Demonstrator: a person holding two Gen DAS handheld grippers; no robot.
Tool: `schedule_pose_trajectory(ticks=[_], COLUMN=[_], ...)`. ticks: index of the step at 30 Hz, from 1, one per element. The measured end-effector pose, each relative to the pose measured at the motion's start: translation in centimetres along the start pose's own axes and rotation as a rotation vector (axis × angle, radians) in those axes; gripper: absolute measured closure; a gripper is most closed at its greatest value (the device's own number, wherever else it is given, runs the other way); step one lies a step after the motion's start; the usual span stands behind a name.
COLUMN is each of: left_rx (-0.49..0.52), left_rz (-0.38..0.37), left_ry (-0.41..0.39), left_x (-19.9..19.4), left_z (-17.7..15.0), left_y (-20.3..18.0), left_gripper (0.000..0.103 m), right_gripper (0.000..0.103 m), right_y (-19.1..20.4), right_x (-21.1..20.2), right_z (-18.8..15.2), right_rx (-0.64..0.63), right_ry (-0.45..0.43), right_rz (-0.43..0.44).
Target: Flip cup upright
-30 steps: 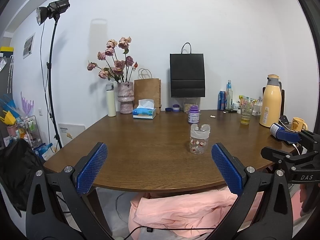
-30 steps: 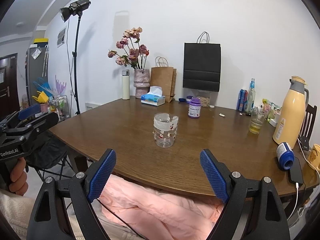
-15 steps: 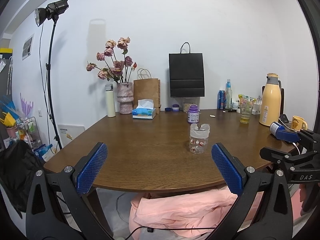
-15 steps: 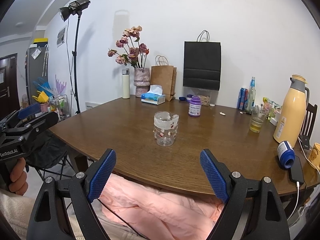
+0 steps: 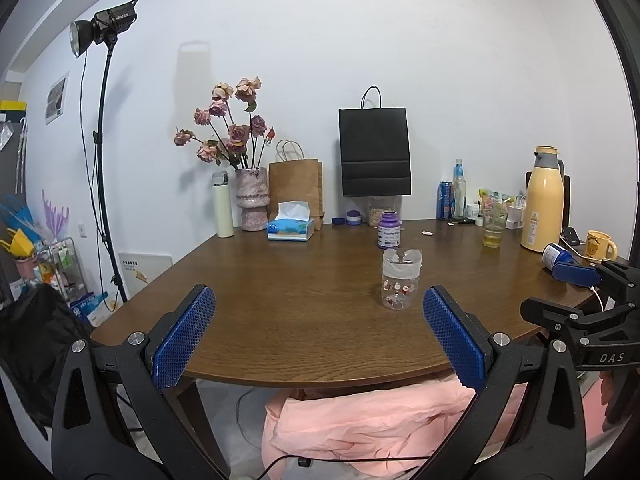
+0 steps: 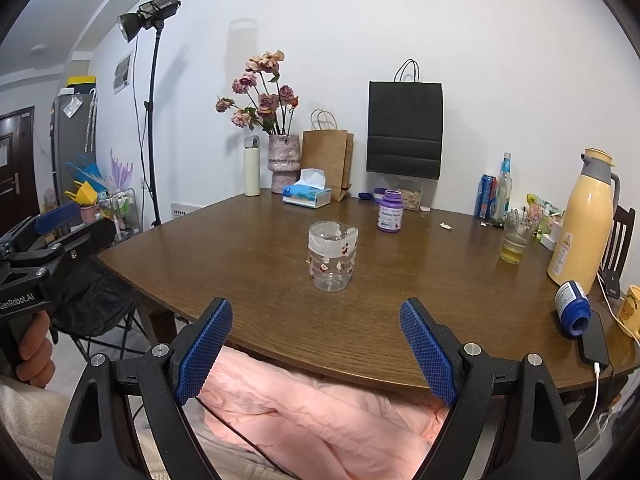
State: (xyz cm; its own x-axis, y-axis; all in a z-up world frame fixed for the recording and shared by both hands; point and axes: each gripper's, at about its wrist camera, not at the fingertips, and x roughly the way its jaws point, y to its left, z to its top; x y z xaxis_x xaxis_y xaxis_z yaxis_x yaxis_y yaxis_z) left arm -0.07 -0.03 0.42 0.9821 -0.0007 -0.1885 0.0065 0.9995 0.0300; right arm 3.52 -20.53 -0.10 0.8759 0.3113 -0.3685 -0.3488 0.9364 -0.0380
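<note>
Nothing has moved. Cup [image 6: 332,256] stands vertical on desk [image 6: 260,272]; my right gripper [image 6: 316,354], nearer it, points straight on; left gripper [image 5: 318,340] offset; both jaws wide, empty.

A brown wooden surface [image 6: 260,264] is seen with a clear cup [image 6: 331,256] standing near its middle. Behind the cup a purple bottle [image 6: 389,212] is placed, and farther back a tissue box [image 6: 307,194], a pink vase [image 6: 283,163] and a brown paper bag [image 6: 327,163]. Well to the right of the cup a yellow thermos [image 6: 581,220], a glass of yellow liquid [image 6: 515,242] and a blue bottle on its side [image 6: 572,308] are set.
</note>
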Motion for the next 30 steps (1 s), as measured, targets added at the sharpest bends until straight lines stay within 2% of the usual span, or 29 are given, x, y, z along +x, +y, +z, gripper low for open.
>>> schedule_pose_trajectory(ticks=[30], left_rx=[-0.002], left_rz=[-0.018], left_ry=[0.023], left_x=[0.33], left_z=[-0.04], left_y=[0.28], left_gripper=[0.000], right_gripper=[0.013], right_y=[0.10], right_x=[0.13], right_z=[-0.33], right_rx=[0.008], right_ry=[0.008], right_rz=[0.006])
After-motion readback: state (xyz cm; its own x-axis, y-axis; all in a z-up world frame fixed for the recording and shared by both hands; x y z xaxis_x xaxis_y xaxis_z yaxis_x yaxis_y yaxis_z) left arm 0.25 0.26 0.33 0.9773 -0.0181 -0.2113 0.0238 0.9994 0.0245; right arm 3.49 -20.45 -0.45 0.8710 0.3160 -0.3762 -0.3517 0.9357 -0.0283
